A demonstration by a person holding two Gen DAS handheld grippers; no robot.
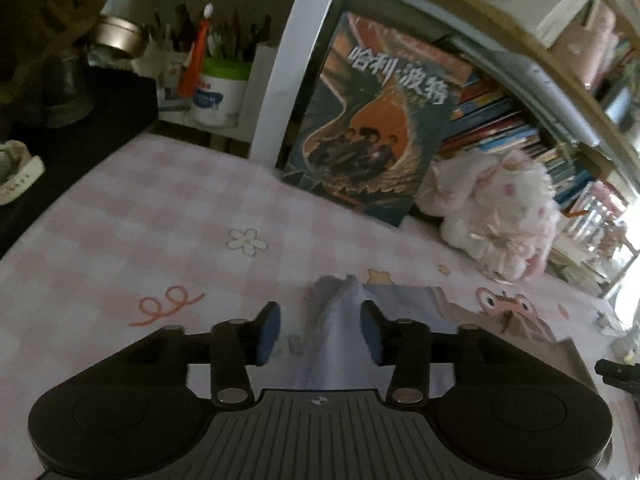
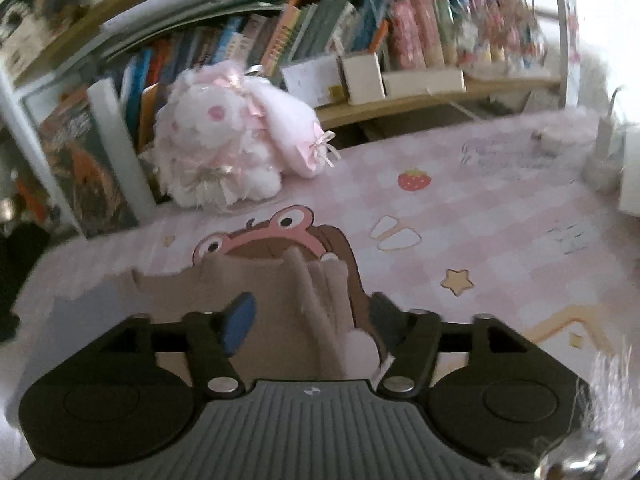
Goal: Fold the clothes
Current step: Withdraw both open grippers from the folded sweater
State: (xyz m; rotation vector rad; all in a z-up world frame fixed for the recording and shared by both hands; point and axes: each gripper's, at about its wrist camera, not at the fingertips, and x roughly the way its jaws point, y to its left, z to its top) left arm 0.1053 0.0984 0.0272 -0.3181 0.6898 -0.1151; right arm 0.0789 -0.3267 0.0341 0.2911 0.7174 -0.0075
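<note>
Two handheld tools hover low over a table (image 1: 100, 208) covered in a pink checked cloth printed with flowers, a strawberry and a cartoon frog.

A small piece of clothing lies flat on the table just below both tools. Its left part is pale lavender, its right part beige, and it runs sideways across the table from one tool to the other.

The left tool (image 1: 320, 330) has its blue-padded fingers (image 1: 269, 332) spread apart. A raised ridge of the lavender cloth (image 1: 332, 340) stands between them, not yet pinched.

The right tool (image 2: 310, 320) is also spread wide. A bunched fold at the beige end of the garment (image 2: 316, 300) rises between its fingers, nearer the right one, with no grip on it.

Each tool seems lined up over its own end of the garment, so closing both looks like the next step.

Behind sit a fluffy pink-and-white soft toy (image 2: 224, 140), a propped-up book (image 1: 368, 120) and crowded bookshelves (image 2: 320, 20).
</note>
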